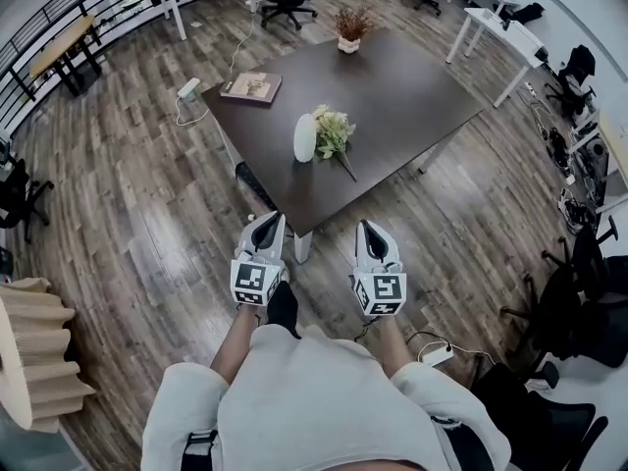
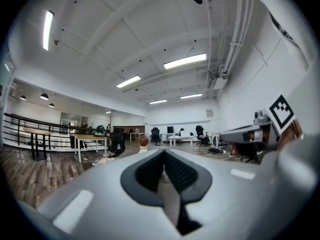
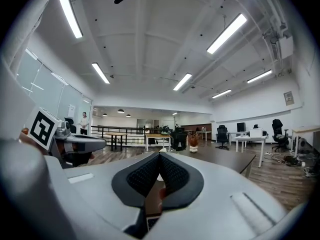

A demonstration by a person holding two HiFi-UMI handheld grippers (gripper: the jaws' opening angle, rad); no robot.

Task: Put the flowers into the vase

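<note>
A white vase [image 1: 305, 137] stands upright near the middle of the dark table [image 1: 412, 96]. A bunch of pale flowers [image 1: 334, 131] lies on the tabletop against the vase's right side, with its stem pointing toward the near edge. My left gripper [image 1: 270, 220] and right gripper [image 1: 367, 228] are held side by side and level, over the floor just short of the table's near corner. Both are shut with nothing between the jaws, which meet in the left gripper view [image 2: 163, 152] and the right gripper view [image 3: 159, 155].
A potted dried plant [image 1: 350, 26] stands at the table's far edge and a book [image 1: 252, 86] lies on its left corner. A power strip [image 1: 186, 89] with a cable lies on the floor to the left. Office chairs [image 1: 569, 292] and white desks [image 1: 496, 27] fill the right side.
</note>
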